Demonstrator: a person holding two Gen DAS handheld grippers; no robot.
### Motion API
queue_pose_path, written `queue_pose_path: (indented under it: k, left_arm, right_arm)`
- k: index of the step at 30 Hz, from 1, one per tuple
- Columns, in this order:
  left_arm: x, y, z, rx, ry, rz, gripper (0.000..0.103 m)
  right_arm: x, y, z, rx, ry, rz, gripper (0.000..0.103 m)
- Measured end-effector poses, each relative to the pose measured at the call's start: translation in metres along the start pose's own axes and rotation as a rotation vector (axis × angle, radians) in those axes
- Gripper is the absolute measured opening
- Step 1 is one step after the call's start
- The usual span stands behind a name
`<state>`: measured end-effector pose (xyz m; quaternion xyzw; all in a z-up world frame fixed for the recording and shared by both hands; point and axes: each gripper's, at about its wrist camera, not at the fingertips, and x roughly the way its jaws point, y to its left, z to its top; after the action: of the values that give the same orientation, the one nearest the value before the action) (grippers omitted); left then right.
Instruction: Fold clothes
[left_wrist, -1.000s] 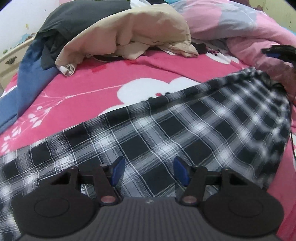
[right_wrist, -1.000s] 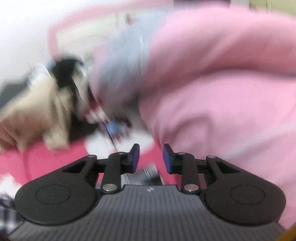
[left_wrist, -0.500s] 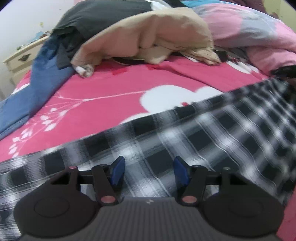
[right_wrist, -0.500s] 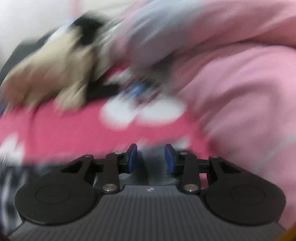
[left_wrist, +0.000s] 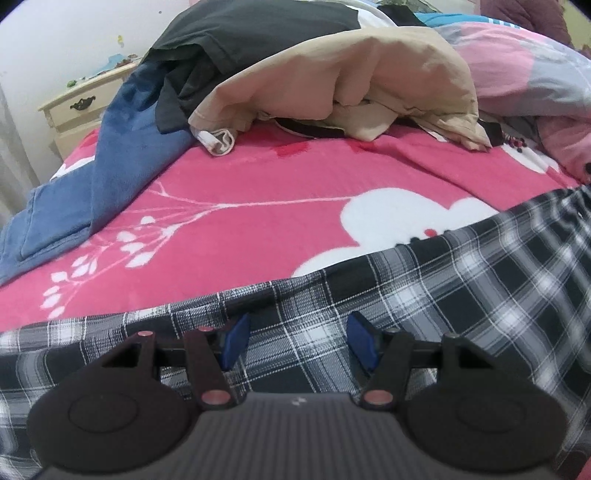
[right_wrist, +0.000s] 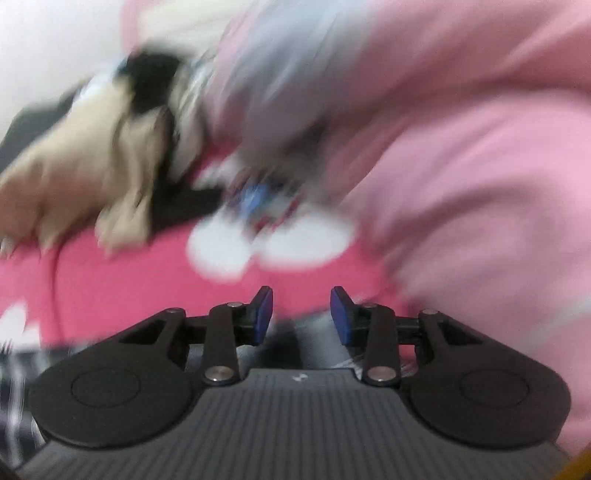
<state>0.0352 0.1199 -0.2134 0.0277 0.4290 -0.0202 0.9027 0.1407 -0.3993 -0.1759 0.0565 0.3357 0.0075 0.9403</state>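
A black-and-white plaid garment (left_wrist: 461, 295) lies spread flat across the near part of the pink bedspread (left_wrist: 258, 206). My left gripper (left_wrist: 298, 341) hovers low over it, just short of its far edge, open, with nothing between its blue pads (left_wrist: 236, 339). The right wrist view is blurred by motion. There my right gripper (right_wrist: 302, 315) stands open with a narrower gap, over the bedspread (right_wrist: 129, 288). A grey bit of plaid cloth (right_wrist: 314, 343) lies under it, and the pads do not press on the cloth.
A heap of clothes fills the back of the bed: a beige garment (left_wrist: 351, 74), a black one (left_wrist: 240, 33) and a blue one (left_wrist: 122, 147) trailing left. A pink and grey quilt (left_wrist: 524, 70) bulges at the right. A cream nightstand (left_wrist: 77, 107) stands beyond the left edge.
My left gripper has slid left along the plaid garment toward its far edge, and the clothes heap looks nearer. The right gripper's view has swung across the bed, its gap slightly wider.
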Motion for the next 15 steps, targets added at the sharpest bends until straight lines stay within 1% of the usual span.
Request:
queue_pose_path:
  k: [1,3,4,5,6,7,8,9,11,12,14,15]
  left_arm:
    - [0.0,0.0,0.0,0.004,-0.001,-0.001,0.06]
    - [0.0,0.001,0.0,0.009,-0.001,-0.003,0.06]
    - [0.001,0.001,0.0,0.01,-0.001,-0.003,0.061]
    - [0.002,0.001,0.001,0.011,-0.002,-0.002,0.061]
    - [0.002,0.001,0.001,0.014,-0.003,0.001,0.061]
    - [0.003,0.0,0.002,0.017,-0.003,0.007,0.062]
    - [0.004,-0.001,0.003,0.021,-0.001,0.015,0.062]
    - [0.004,-0.003,0.004,0.025,0.001,0.026,0.062]
    - [0.0,-0.006,0.007,0.036,-0.002,0.039,0.062]
    - [-0.005,-0.007,0.008,0.039,-0.016,0.035,0.062]
    - [-0.017,-0.009,0.008,0.048,-0.051,0.022,0.062]
    - [-0.022,-0.012,0.006,0.057,-0.063,0.016,0.062]
  right_arm:
    - [-0.014,-0.007,0.0,0.014,0.005,0.028,0.034]
    - [-0.038,-0.018,-0.012,0.056,0.058,0.121,0.036]
    - [-0.043,-0.023,-0.02,0.071,0.098,0.17,0.044]
    - [-0.041,-0.027,-0.029,0.069,0.148,0.19,0.049]
    - [-0.038,-0.032,-0.04,0.062,0.201,0.199,0.054]
    - [-0.033,-0.038,-0.049,0.053,0.229,0.165,0.054]
    - [-0.032,-0.047,-0.054,0.059,0.238,0.121,0.053]
    - [-0.038,-0.061,-0.055,0.118,0.213,0.104,0.051]
    - [-0.068,-0.072,-0.054,0.205,0.147,0.141,0.052]
    - [-0.084,-0.076,-0.054,0.244,0.114,0.163,0.055]
    - [-0.11,-0.074,-0.058,0.231,0.092,0.158,0.065]
    - [-0.12,-0.074,-0.062,0.233,0.112,0.123,0.072]
